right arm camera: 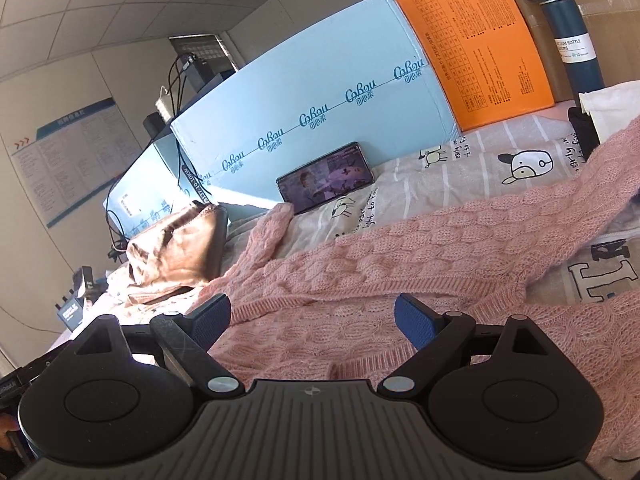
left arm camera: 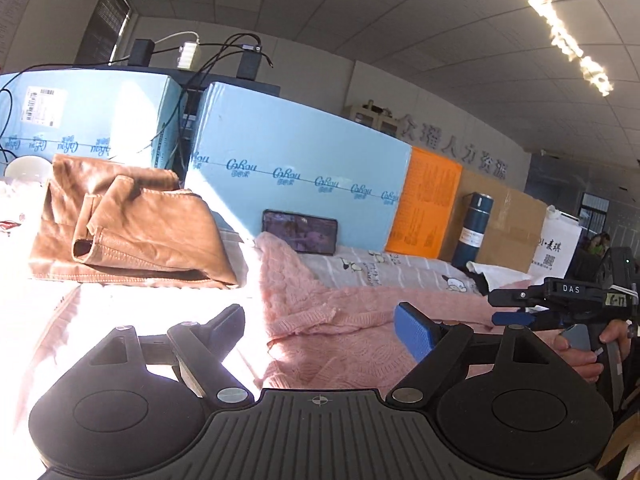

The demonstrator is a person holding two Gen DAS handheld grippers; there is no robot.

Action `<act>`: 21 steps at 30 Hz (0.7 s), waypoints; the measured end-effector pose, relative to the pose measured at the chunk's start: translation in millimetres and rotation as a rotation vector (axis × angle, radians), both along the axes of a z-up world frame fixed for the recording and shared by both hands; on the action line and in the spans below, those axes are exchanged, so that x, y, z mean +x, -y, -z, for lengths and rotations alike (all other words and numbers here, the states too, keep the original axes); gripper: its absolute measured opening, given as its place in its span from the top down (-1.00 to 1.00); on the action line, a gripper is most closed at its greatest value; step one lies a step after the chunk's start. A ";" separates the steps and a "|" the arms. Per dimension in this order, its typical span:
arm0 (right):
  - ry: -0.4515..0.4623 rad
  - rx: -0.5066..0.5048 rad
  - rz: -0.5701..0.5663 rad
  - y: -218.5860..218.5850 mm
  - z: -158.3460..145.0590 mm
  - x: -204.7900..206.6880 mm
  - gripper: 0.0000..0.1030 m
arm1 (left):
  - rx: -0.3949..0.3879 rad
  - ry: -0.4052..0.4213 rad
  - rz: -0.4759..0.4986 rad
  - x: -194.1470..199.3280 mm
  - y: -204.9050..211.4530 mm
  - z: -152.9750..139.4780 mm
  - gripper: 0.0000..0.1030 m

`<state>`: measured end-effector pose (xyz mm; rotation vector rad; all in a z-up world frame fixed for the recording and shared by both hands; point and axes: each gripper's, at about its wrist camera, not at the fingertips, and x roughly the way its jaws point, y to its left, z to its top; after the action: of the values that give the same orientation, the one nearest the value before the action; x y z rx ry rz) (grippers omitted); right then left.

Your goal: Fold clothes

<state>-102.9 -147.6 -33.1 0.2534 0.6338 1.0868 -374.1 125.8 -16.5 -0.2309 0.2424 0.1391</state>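
Observation:
A pink cable-knit sweater (left arm camera: 344,320) lies spread on the grey cartoon-print sheet (left arm camera: 384,270); it also fills the right wrist view (right arm camera: 400,272). My left gripper (left arm camera: 320,328) is open and empty, low over the sweater's left part. My right gripper (right arm camera: 312,322) is open and empty, just above the sweater's middle. The right gripper also shows at the right edge of the left wrist view (left arm camera: 508,308), held in a hand. A folded brown leather jacket (left arm camera: 128,228) lies at the left; it also shows in the right wrist view (right arm camera: 176,248).
Light blue boxes (left arm camera: 296,168), an orange box (left arm camera: 428,208) and a brown carton (left arm camera: 508,224) wall the back. A phone (left arm camera: 299,231) leans on the blue box. A dark blue vacuum bottle (left arm camera: 472,232) stands at the right. A white bowl (left arm camera: 26,168) sits far left.

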 end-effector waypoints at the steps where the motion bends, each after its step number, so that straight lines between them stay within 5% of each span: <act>1: 0.005 -0.014 -0.010 0.2 -0.1 -3.3 -0.73 | 0.009 -0.008 0.046 0.8 2.7 1.9 -0.64; 7: 0.024 -0.136 -0.066 -13.1 5.8 -19.9 -0.66 | 0.055 -0.070 0.181 8.9 19.9 18.3 -0.71; 12: 0.082 -0.251 -0.062 -27.6 16.6 -36.0 -0.20 | 0.020 -0.100 0.175 12.5 20.7 32.7 -0.71; 14: 0.169 -0.282 -0.059 -29.4 17.3 -48.2 0.27 | 0.025 -0.099 0.188 14.1 21.2 34.0 -0.71; 17: 0.199 -0.239 -0.093 -22.8 13.3 -52.2 0.74 | 0.031 -0.097 0.207 16.5 21.9 35.9 -0.71; 21: 0.174 -0.076 -0.039 3.3 -4.6 -43.0 0.87 | 0.030 -0.081 0.204 18.6 18.1 33.1 -0.71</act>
<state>-145.9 -150.8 -28.5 0.0800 0.5243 1.1061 -355.5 107.7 -49.6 -0.1692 0.3426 -0.0503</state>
